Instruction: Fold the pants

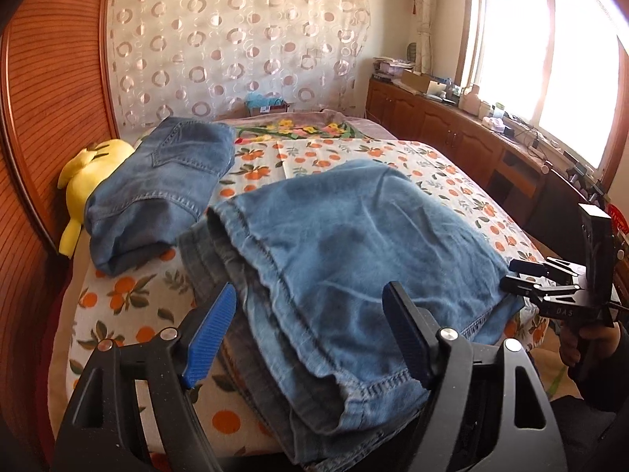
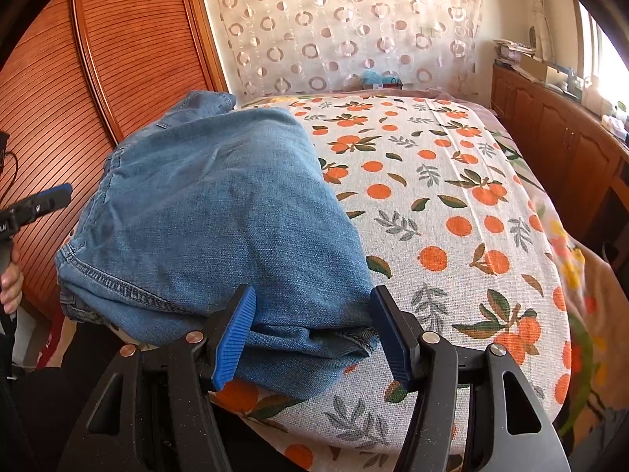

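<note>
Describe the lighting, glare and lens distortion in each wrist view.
Left wrist view: the window is blown out to white, casting haze over the right side; fisheye bends the wardrobe and the bed. Right wrist view: more even light, only a sliver of glare at the right edge; jeans sharp, corners vignetted black.

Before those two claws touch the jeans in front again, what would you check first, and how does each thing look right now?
1. Left claw open: ok, fingers spread wide over the jeans.
2. Right claw open: ok, nothing pinched.
3. Jeans fully on the bed: not ok, near edge hangs over the side.
4. Layers lined up: not ok, a darker layer pokes out on the left.
5. Folded pair clear of the work: ok, lying apart.
6. Fold flat underneath: cannot tell.
</note>
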Motion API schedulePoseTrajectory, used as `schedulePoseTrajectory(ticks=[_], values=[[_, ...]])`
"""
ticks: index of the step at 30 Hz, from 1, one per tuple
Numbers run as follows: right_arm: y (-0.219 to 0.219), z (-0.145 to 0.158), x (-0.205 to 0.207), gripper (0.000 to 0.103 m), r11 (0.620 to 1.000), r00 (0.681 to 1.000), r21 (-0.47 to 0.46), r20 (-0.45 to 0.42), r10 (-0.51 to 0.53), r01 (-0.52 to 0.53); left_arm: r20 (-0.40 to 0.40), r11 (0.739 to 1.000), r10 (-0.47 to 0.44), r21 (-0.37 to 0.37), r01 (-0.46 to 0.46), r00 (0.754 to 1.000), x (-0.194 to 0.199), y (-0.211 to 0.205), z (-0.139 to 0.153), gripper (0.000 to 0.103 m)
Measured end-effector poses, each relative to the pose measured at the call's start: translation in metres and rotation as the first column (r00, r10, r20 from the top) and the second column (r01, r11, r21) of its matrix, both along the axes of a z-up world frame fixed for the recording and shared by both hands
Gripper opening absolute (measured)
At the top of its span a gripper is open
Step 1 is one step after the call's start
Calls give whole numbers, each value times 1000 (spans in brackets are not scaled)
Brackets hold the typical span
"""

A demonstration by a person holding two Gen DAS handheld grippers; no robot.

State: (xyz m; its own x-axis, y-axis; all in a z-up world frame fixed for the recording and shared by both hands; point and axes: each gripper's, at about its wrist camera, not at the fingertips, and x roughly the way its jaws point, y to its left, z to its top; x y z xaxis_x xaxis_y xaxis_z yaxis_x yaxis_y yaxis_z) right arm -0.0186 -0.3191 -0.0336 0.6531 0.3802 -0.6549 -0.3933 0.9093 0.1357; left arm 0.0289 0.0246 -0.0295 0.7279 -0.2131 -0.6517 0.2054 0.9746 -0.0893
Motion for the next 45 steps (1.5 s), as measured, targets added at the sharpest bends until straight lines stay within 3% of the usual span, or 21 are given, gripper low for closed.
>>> schedulePoseTrajectory(ticks=[12, 23, 33, 37, 43, 45], values=[[-4, 10, 6, 63, 1000, 1000, 3, 13, -25, 25, 8, 994, -98, 56, 97, 995, 34, -52, 12, 78], [9, 18, 29, 62, 999, 999, 17, 36, 31, -31, 25, 978, -187, 99, 183, 982, 80, -94, 26, 78], [18, 9, 67, 62, 998, 998, 15, 3, 66, -66, -87, 965, -224, 119, 233, 971, 166, -106, 13, 78], [20, 0, 78, 62, 996, 997, 36, -31, 77, -76, -140, 956, -250, 122, 267, 958, 197, -114, 4, 72], [18, -10, 91, 62, 995, 995, 63, -58, 82, -78, -237, 941, -277, 131, 313, 931, 234, -117, -14, 54], [17, -11, 92, 62, 995, 995, 63, -58, 83, -79, -264, 936, -291, 119, 331, 920, 238, -118, -22, 53]])
